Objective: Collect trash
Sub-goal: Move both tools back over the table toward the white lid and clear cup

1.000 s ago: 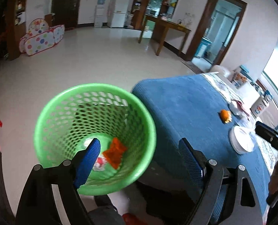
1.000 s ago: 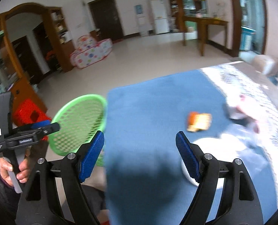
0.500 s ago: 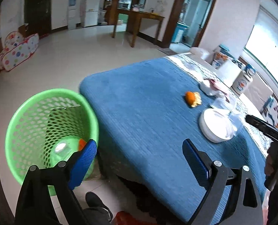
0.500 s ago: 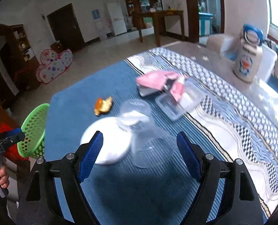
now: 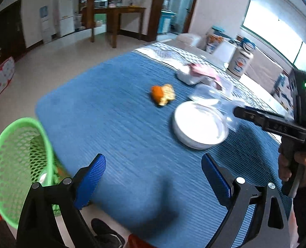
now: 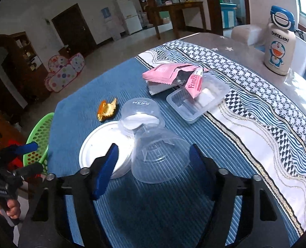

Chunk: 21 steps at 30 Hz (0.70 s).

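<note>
In the left wrist view, the left gripper point(image 5: 153, 177) has its blue fingers point(image 5: 89, 180) wide apart, with nothing between them but the blue tabletop point(image 5: 115, 124) under them. The green basket point(image 5: 12, 165) is just to the left of the gripper, down beside the tabletop edge. Ahead of the gripper lies an orange wrapper point(image 5: 162, 94). Ahead and a bit to the right is a white lid point(image 5: 199, 127). Farther right, the right gripper's black body reaches in over a clear cup point(image 5: 212, 97), which looks blurry.

In the right wrist view, the right gripper point(image 6: 153, 163) is closing its fingers point(image 6: 106, 171). The clear cup point(image 6: 160, 157) lies on its side right between them, but the pads do not seem to press it yet. The white lid point(image 6: 103, 144) touches the cup on the left. The orange wrapper point(image 6: 107, 109) is ahead and to the left. A clear tray point(image 6: 196, 101) and pink packets point(image 6: 169, 73) are farther ahead. The green basket point(image 6: 40, 138) is far to the left.
</note>
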Tool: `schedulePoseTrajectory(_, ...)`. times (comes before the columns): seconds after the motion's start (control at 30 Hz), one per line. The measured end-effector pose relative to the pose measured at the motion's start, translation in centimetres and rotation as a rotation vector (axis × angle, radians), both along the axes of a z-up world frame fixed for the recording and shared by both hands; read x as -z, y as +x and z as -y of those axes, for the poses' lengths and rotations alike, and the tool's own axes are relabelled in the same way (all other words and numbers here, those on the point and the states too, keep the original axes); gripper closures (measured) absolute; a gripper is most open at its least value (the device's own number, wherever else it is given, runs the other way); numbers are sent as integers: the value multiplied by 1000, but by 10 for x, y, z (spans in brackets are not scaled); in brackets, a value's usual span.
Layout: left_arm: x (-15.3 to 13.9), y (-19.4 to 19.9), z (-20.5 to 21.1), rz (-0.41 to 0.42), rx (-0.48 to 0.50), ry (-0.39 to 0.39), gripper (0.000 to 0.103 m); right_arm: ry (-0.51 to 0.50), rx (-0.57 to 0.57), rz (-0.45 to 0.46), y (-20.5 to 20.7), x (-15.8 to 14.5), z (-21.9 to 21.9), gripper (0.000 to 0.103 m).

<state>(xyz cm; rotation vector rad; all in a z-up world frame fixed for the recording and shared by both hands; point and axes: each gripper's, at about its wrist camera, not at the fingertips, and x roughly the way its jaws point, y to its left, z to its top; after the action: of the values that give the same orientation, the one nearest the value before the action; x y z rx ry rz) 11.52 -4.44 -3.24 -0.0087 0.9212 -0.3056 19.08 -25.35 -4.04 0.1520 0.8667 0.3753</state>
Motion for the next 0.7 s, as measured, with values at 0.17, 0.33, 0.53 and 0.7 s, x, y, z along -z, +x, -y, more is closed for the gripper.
schedulePoseTrajectory(0.17, 8, 6, 30, -15, 73, 16, 13, 34, -8, 10, -2, -2, 9, 44)
schedulePoseTrajectory(0.33, 12, 14, 49, -24, 113, 21, 13, 33, -10, 27, -4, -8, 13, 29)
schedulePoseTrajectory(0.53, 16, 22, 58, -35, 130, 25, 13, 40, -22, 6, 7, -1, 13, 25)
schedulePoseTrajectory(0.7, 19, 28, 61, -44, 141, 19, 12, 55, -42, -20, 15, 6, 10, 31)
